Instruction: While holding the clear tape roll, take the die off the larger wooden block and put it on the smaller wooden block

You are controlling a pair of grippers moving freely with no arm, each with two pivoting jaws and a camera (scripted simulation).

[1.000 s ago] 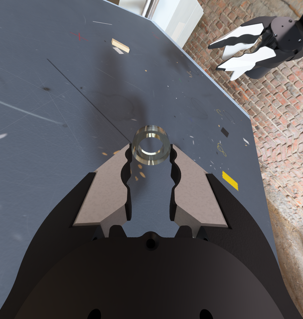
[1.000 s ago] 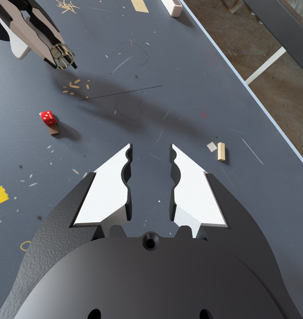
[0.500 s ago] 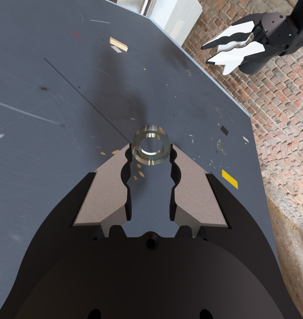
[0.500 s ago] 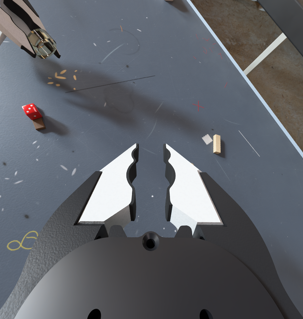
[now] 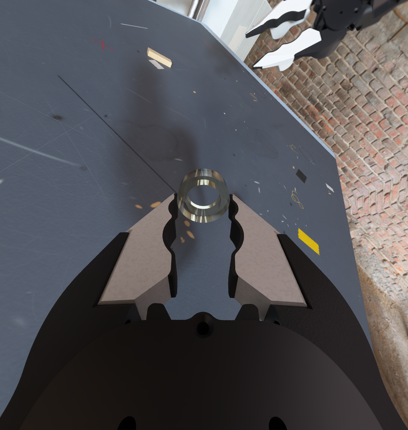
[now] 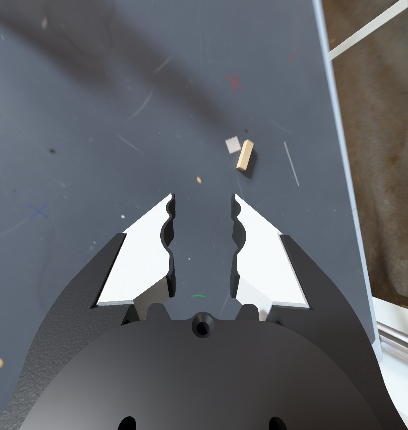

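Note:
My left gripper [image 5: 202, 195] is shut on the clear tape roll [image 5: 202, 215], held above the dark grey table [image 5: 58, 209] with its hole facing the camera. My right gripper [image 6: 203, 195] is open and empty, low over the table; it also shows at the top right of the left wrist view [image 5: 249, 51]. A light wooden block [image 6: 245, 155] lies on the table ahead and slightly right of its fingertips, and shows far off in the left wrist view [image 5: 159, 57]. The die and the brown block are in neither view.
A grey tape scrap [image 6: 232, 145] lies beside the light block. The table's pale edge [image 6: 333, 116] runs close on the right, with floor beyond. A yellow tape patch [image 5: 308, 240] is near the table's right edge. A white cabinet [image 5: 233, 21] stands past the far corner.
The right gripper has swung right and come closer to the light block; the die and brown block have left its view. Its jaws narrowed, then widened again. The left gripper holds the tape steady.

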